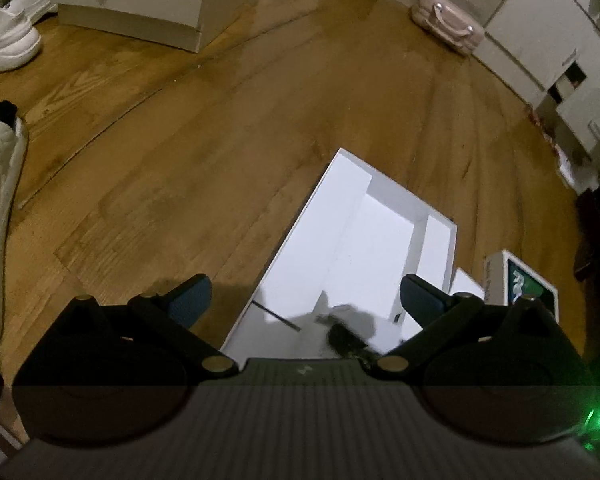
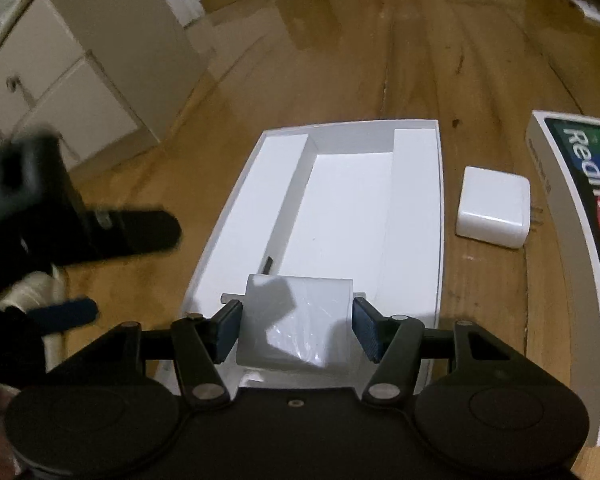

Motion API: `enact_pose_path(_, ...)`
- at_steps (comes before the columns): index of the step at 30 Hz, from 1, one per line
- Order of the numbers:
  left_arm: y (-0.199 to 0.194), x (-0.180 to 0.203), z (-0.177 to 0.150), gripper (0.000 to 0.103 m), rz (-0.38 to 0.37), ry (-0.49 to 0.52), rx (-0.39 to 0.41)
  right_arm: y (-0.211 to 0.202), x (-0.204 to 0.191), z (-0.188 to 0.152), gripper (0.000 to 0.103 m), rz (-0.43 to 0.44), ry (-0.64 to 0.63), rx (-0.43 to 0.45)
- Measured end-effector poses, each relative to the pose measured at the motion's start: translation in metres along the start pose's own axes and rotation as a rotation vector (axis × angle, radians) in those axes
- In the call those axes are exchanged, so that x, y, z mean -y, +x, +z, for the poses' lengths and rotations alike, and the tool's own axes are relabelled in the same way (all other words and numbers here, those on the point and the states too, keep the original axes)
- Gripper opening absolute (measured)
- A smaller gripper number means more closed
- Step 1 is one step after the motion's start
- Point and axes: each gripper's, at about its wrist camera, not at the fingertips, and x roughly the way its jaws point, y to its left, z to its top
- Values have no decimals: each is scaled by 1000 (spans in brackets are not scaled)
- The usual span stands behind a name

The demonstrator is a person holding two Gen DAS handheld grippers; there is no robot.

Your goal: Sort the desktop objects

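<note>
An open white box (image 2: 416, 200) with inner dividers lies on the wooden surface. Over its near end, my right gripper (image 2: 298, 322) is shut on a white plastic-wrapped pack (image 2: 300, 312), one blue pad pressing on each side. Right of the box lie a white charger (image 2: 492, 208) and a printed Redmi box lid (image 2: 572, 240). My left gripper (image 1: 306, 300) stands open and empty above the near left corner of the white box (image 1: 340, 240). It also appears blurred as the left gripper (image 2: 112, 272) in the right wrist view. A dark blurred shape (image 1: 344, 336) hangs over the box's near end.
White cabinets (image 2: 80, 80) stand at the back left. A pink case (image 1: 448, 24) and grey boxes (image 1: 540, 40) sit far back. White shoes (image 1: 4, 40) lie at the far left. The charger (image 1: 466, 284) and the lid (image 1: 520, 280) sit close to the right of the box.
</note>
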Motion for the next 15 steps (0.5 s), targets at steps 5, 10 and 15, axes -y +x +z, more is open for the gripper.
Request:
enact_pose_path(5, 5, -3, -2, 102, -27, -13, -17, 11, -6, -5, 65, -25, -28, -29)
enact_pose_path(10, 10, -1, -5, 102, -45, -18, -36, 11, -8, -4, 66, -37, -60, -27)
enact_pose_path(15, 0, 1, -3, 102, -23, -16, -4, -3, 1, 4, 67, -18, -47, -15)
